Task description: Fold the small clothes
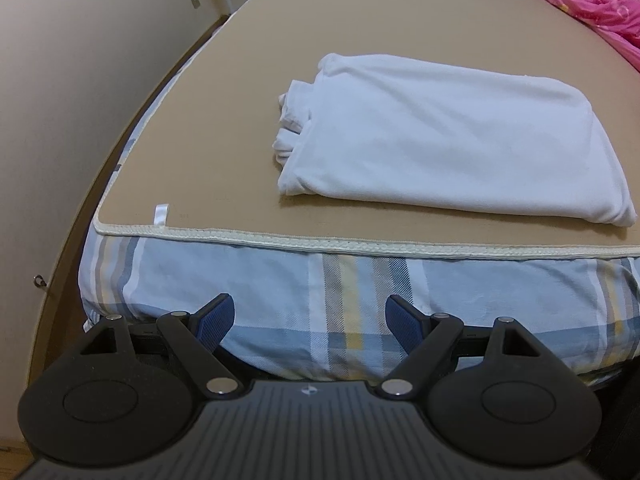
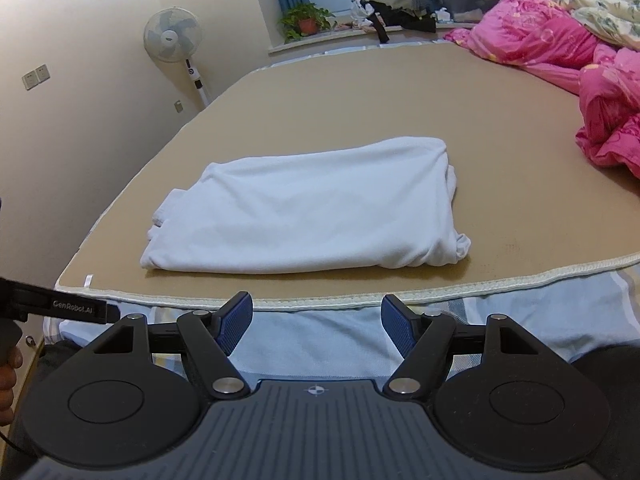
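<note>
Both tongs are spread wide with nothing between the blue pads. The left gripper (image 1: 310, 320) hangs over the near edge of the bed, above the plaid sheet (image 1: 280, 292), and the right gripper (image 2: 316, 322) sits in much the same spot over the same sheet.

Only readable writing I can find: "GenRobot.AI" in white on a black bar (image 2: 72, 305) poking into the right wrist view from the left side, next to a bit of a hand (image 2: 8, 376) at the frame edge. There's a small white tag (image 1: 161, 215) on the mat's corner, but it looks blank.

The folded white garment (image 1: 440, 136) lies flat on the tan mat (image 1: 360, 20), well ahead of both tongs and apart from them, no contact at all. From the left gripper it's ahead and off to the right, with bunched layers showing on its left end. From the right gripper it's straight ahead, slightly left.

Further back: pink quilt (image 2: 560, 52), standing fan (image 2: 172, 38), potted plant (image 2: 306, 20).
</note>
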Available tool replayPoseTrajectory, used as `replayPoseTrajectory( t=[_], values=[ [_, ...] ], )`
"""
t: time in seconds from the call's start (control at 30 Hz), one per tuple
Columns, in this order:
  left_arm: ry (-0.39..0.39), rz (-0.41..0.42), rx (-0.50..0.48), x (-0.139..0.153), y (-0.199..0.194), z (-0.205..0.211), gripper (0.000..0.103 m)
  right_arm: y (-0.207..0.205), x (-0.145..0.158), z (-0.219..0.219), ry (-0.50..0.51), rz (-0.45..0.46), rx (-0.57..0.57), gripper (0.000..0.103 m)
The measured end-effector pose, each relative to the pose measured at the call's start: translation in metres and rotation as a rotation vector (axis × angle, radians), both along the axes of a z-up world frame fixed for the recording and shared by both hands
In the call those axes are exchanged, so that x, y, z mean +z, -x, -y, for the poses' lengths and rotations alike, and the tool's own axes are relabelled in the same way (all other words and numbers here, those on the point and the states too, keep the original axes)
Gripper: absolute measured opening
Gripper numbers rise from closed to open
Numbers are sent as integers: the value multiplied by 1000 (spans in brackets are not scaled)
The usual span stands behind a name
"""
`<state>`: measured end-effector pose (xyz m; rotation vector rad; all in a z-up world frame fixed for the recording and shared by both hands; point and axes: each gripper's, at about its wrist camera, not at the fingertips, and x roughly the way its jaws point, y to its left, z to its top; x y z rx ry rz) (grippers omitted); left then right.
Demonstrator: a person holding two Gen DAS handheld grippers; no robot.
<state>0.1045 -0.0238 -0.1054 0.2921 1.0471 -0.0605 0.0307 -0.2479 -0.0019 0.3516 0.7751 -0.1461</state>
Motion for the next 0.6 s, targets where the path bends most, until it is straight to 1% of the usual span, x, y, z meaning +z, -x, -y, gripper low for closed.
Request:
replayPoseTrajectory(
  t=[0.1,0.13,0.2,0.27,0.33,0.4,0.43,0.53,0.57,0.6],
  values=[
    [-5,-13,4,-4,-6,-1,87,-11,-7,15,-8,5,-43,76],
    [-7,-14,5,-5,-8,-2,87,-17,-10,24,-13,14,-67,76],
    [-14,-20,15,-7,-15,-5,87,-29,-19,44,-30,24,-121,82],
    [-17,-24,32,-7,-23,-10,87,-45,-32,70,-52,24,-181,83],
    [-23,-23,54,-6,-33,-17,87,-63,-48,95,-75,5,-244,83],
    [-33,-19,84,-4,-43,-26,87,-82,-67,121,-132,-14,-288,83],
    [-41,-16,102,-3,-48,-31,87,-92,-78,131,-157,-40,-309,83],
    [-55,-13,152,-2,-63,-46,87,-112,-103,151,-191,-90,-369,83],
    [-56,-14,171,-1,-68,-52,87,-115,-112,157,-213,-101,-401,83],
    [-54,-17,189,-1,-72,-57,87,-117,-122,161,-257,-122,-428,84]
  ],
)
